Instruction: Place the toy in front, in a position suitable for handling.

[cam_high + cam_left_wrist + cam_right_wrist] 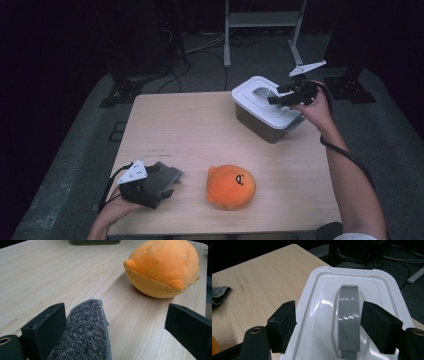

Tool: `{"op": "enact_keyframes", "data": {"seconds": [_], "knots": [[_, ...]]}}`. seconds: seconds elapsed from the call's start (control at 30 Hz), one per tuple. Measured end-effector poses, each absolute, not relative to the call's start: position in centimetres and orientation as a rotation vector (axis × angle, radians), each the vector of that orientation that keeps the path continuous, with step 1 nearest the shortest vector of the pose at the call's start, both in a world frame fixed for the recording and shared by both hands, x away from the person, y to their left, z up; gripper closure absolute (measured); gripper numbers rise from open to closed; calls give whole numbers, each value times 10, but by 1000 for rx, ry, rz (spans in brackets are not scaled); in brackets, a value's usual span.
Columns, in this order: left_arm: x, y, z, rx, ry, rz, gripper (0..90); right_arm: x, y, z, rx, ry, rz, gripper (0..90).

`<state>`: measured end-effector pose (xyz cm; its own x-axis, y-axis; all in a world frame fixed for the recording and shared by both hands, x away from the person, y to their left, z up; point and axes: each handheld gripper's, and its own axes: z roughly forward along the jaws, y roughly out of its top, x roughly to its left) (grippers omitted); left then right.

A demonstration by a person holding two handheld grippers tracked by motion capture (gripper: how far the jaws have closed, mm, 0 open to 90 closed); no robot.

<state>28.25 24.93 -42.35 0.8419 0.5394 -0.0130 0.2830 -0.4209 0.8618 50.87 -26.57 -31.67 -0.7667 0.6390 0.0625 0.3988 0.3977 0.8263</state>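
Grippers work at opposite ends of a light wooden table (200, 130). The left gripper (150, 186) sits by the near left corner, its jaws standing wide apart. A grey fuzzy cloth (162, 177) lies on the surface there; in the left gripper view the cloth (86, 332) rests against the inner face of one jaw, while the other jaw stands well clear of it, so nothing is clamped.

An orange plush toy (231, 186) sits near the front edge, about midway along it and just beside the cloth. In the left gripper view the toy (163, 267) is ahead of the open jaws, apart from them.

Toward the far right corner stands a dark box (260, 122) with a white lid (257, 100). The right gripper (275, 100) hovers over that lid from the right edge side. In the right gripper view its jaws are spread fairly wide, one on each side of the grey handle (348, 320) that runs along the middle of the lid (317, 315). The pads stand off from the handle on both sides, so they are not pressing on it, and the lid sits closed on the box.
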Motion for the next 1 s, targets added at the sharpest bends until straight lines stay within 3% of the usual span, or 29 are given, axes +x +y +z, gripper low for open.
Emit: {"op": "enact_keyframes", "data": {"seconds": [0.57,0.83,1.0], "knots": [[282,249,-424,2037,594,316,29,532,-262,-332,992,2390,1266,349],[281,253,-422,2030,596,315,29,535,-256,-341,1029,2388,1230,518],[281,254,-422,2036,597,315,29,538,-251,-342,1033,2401,1208,571]]}}
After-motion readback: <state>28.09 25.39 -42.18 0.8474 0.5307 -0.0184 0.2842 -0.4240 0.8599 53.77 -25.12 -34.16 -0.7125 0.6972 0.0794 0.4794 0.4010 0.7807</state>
